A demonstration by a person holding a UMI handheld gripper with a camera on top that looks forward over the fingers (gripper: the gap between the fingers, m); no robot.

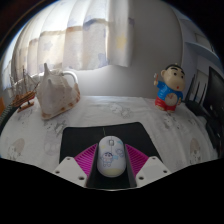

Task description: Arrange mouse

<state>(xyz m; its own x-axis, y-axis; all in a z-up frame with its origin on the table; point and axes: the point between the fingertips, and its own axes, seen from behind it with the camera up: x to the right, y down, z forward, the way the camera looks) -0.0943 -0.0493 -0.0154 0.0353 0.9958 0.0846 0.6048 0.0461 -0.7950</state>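
- Two gripper (pixel 110 168) fingers with magenta pads (pixel 84 160) flank a white, rounded computer mouse with pale markings (pixel 111 156); the pads sit tight against its sides, so the tongs look clenched on it.
- The mouse lies on a black rectangular mouse mat (pixel 97 134), near the mat's front edge and about midway between its side edges.
- The mat rests on a desk covered by a pale, lightly patterned cloth (pixel 140 112); bare mat extends ahead of the mouse to the mat's far edge.
- Bare cloth runs beyond the mat and to both of its sides.
- A cream fabric bag with a pointed top (pixel 56 92) stands toward the desk's far left corner, well apart from the mat.
- A small cartoon boy figurine in red and blue (pixel 168 88) stands toward the far right corner.
- Pale curtains (pixel 90 35) hang behind the desk's far edge.
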